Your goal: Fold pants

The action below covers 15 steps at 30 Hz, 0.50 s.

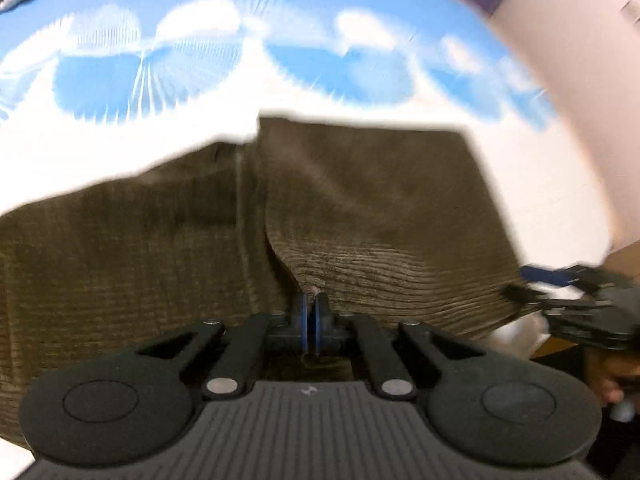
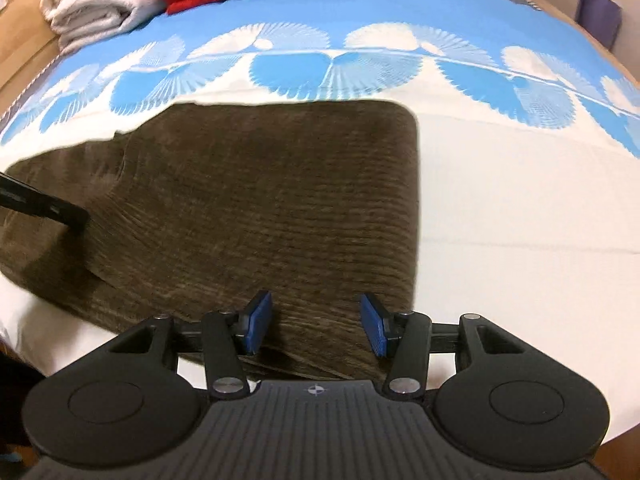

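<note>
Lying folded, brown corduroy pants are pinched by left gripper at 6 o'clock; right gripper gapes, pads apart.

The left claw is showing a matte black body with a ribbed grey top plate, two round black discs at its sides, silver pivot screws and blue finger pads. The right claw is wearing the same build, with a small crosshair mark.
</note>
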Available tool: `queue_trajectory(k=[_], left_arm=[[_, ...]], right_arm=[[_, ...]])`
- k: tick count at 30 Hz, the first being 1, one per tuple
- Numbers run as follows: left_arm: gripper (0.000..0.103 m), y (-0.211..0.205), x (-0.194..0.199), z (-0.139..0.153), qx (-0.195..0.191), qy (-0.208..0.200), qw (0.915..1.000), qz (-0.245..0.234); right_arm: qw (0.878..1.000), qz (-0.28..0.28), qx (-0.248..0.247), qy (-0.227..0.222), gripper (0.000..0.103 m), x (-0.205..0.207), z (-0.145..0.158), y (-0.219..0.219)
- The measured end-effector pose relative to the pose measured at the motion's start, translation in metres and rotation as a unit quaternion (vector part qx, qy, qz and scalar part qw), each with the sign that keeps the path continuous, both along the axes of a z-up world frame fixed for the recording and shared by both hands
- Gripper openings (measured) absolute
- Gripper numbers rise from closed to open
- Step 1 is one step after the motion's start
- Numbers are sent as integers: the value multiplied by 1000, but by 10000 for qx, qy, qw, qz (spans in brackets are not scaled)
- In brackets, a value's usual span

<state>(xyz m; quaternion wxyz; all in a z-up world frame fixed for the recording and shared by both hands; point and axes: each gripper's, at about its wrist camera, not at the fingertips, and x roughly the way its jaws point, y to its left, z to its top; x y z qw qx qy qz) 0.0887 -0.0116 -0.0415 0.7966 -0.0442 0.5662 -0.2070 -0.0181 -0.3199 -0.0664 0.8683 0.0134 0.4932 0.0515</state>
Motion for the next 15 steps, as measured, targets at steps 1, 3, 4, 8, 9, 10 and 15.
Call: queue_trajectory(k=[1, 3, 4, 8, 9, 10, 15], left_arm=[[3, 5, -6, 7, -108, -5, 9999, -25], [3, 10, -17, 3, -34, 137, 9998, -143], [3, 8, -21, -6, 141, 287, 9991, -265], [3, -14, -28, -43, 1084, 558, 9895, -781], [7, -16, -25, -43, 1188, 454, 9884, -835], [17, -14, -20, -37, 1203, 263, 9899, -707], [27, -6, 14, -8, 397, -506, 9978, 134]], right_arm=[[10000, -62, -7, -33, 51, 1, 0, -3], [9998, -198, 27, -5, 52, -1, 1, -9], [9997, -250, 48, 38, 52, -2, 0, -12], [9986, -453, 5, 267, 60, 0, -10, -22], [9978, -565, 44, 342, 63, 1, -13, -26], [9969, -672, 118, 403, 64, 2, -15, -29], [9905, -1083, 512, 668, 68, 6, -22, -43]])
